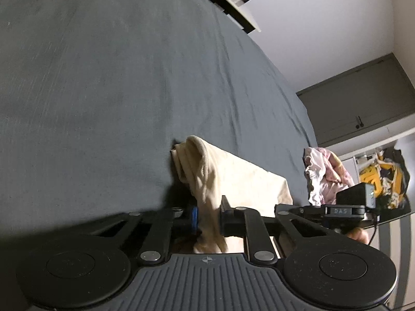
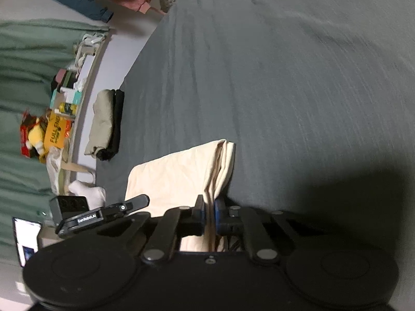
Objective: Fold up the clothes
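Observation:
A cream garment [image 1: 233, 178] hangs stretched above the grey bed sheet [image 1: 103, 77], held at both ends. My left gripper [image 1: 207, 219] is shut on a bunched corner of it, the cloth draping down between the fingers. In the right wrist view the same cream garment [image 2: 179, 178] spreads to the left, folded in layers along its right edge. My right gripper [image 2: 208, 213] is shut on that folded edge. The other gripper's body [image 1: 350, 207] shows at the right of the left wrist view, and at the left [image 2: 103, 213] of the right wrist view.
A pink and white pile of clothes [image 1: 324, 176] lies near the bed's edge. Folded olive and black garments [image 2: 107, 121] sit stacked at the bed's left side. A shelf with boxes and a toy [image 2: 52, 124] stands by green curtains. A grey cupboard [image 1: 363, 98] lines the wall.

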Tool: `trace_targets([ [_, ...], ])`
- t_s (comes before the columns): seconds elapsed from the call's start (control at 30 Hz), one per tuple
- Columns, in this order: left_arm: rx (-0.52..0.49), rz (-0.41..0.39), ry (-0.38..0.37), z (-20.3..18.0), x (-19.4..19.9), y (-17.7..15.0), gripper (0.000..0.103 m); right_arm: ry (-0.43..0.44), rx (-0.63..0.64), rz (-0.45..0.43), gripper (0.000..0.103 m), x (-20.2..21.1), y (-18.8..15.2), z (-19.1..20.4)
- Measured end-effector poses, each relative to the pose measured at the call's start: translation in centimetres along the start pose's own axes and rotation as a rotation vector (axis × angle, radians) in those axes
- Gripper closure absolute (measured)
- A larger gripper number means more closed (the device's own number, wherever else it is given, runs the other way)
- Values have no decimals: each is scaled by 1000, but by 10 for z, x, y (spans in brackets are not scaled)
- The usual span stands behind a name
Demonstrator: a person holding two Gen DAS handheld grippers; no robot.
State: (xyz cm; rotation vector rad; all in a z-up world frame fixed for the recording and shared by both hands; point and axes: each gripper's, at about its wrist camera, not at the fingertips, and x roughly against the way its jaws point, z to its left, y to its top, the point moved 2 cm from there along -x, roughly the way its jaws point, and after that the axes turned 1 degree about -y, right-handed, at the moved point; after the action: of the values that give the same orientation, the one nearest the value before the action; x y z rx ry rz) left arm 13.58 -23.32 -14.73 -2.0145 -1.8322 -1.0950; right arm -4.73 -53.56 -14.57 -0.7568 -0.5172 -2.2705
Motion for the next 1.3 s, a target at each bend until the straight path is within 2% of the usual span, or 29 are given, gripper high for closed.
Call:
trace_targets([
  [0.3, -28, -97, 51, -17, 23, -8, 92, -42, 192, -73, 97, 10, -8, 38],
  [0.47, -37, -134, 105, -16, 52, -6, 94, -52, 226, -84, 97, 3, -9, 63],
  [0.73, -68, -209, 220, -2, 133, 16, 95, 18, 296, -73, 97, -43, -8, 139],
  [0.87, -74, -244, 287, 13, 180, 35, 100, 32, 344, -53, 97, -71, -5, 178],
  [1.0, -64, -222, 293, 34, 194, 34, 99, -66, 407, -63, 97, -83, -4, 194],
  [1.03, -64, -214, 276, 38, 193, 30, 99, -97, 425, -70, 97, -81, -6, 193],
  [1.2, -33, -187, 86, 43, 168, 6, 99, -192, 434, -100, 97, -57, -13, 170],
  [1.3, -1, -199, 47, 40, 148, -1, 98, -206, 396, -97, 97, -45, -14, 151],
])
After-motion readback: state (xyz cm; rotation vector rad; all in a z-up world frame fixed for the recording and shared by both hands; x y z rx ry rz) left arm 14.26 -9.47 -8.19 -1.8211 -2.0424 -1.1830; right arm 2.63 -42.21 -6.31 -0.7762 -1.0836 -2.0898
